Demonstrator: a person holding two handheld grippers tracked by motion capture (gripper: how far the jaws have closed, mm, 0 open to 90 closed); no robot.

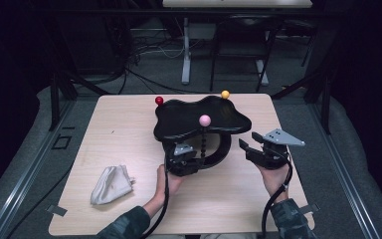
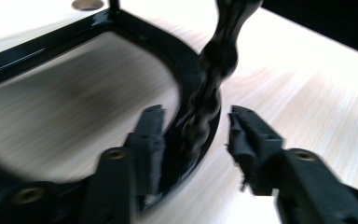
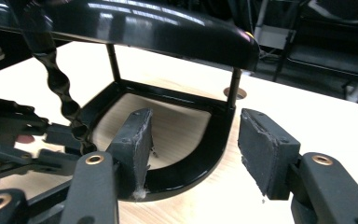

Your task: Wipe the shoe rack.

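The glossy black stand, a cloud-shaped top tray on thin posts over a curved base frame, sits near the middle of your pale wooden worktop, with a red ball, a yellow ball and a pink ball capping its posts. The pink ball tops a beaded black post at the near edge. Your left gripper is at that post's foot: its jaws stand apart on either side of the post and the base frame's rim, released, pressing on nothing. Your right gripper hovers just beside the base's right curve, jaws likewise spread and empty. You appear to be between grips, lining up on the stand. Next, you likely need to settle each pair of jaws squarely around the frame before clenching, since the lacquered surface looks slippery. A crumpled grey-white cloth lies well apart at the left.
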